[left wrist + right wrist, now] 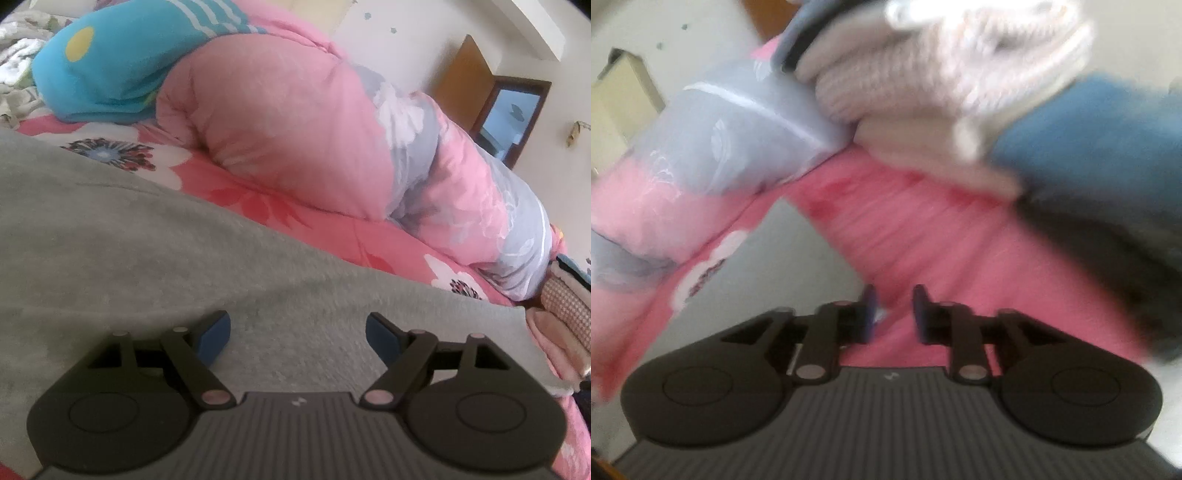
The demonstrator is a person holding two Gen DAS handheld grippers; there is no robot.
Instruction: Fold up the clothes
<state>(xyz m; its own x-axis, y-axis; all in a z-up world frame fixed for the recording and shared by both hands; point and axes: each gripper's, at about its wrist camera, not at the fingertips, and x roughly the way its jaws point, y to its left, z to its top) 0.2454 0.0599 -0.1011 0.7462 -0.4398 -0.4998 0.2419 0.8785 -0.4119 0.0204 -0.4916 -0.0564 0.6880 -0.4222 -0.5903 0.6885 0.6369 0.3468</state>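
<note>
While the grey garment [155, 251] lies spread on the floral bedsheet [332, 236], we note our left gripper [297, 334] low over it, jaws wide apart, holding nothing. Right gripper [894, 314]: jaws a narrow gap apart, empty, above pink bedding; view blurred.

1. Grey garment [155, 258], plain.
2. Bedsheet [295, 218]: pink-red with white, dark-centred flowers.
3. Rolled quilt [295, 122]: pink with grey-white floral patches.
4. Pillow [122, 66]: turquoise with a yellow dot and white stripes.
</note>
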